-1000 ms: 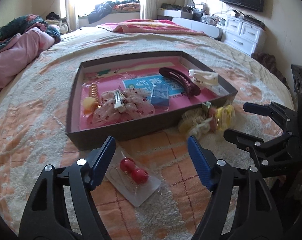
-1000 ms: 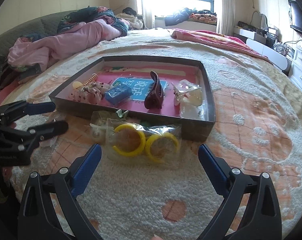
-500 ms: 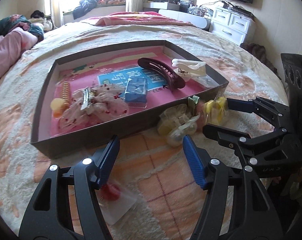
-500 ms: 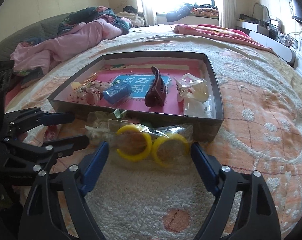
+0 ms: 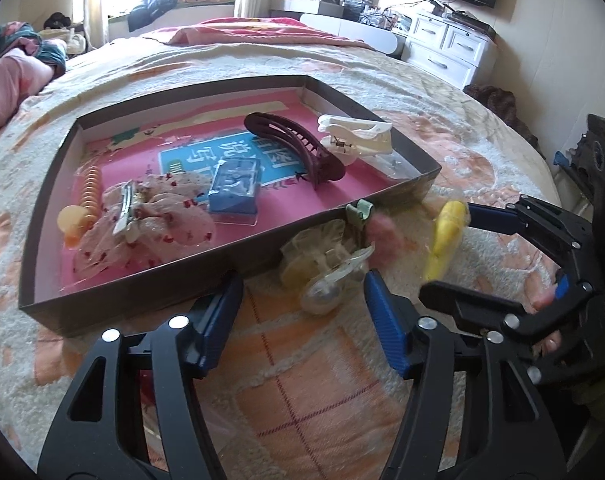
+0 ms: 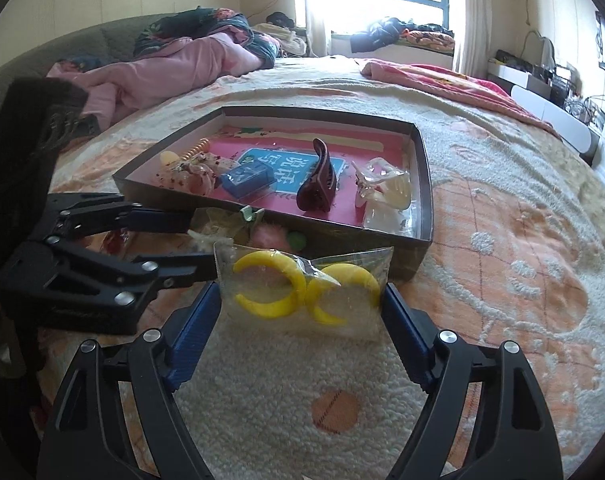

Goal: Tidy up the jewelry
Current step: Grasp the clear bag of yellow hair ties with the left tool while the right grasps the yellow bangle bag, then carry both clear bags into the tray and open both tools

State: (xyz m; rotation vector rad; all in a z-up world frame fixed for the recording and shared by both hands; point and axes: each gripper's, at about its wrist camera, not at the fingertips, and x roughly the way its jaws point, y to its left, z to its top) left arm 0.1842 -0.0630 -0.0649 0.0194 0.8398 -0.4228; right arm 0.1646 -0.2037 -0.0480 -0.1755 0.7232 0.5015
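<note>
Clear bag of 2 yellow hoops (image 6: 307, 294), upright, just before dark tray (image 6: 424, 184)
</note>
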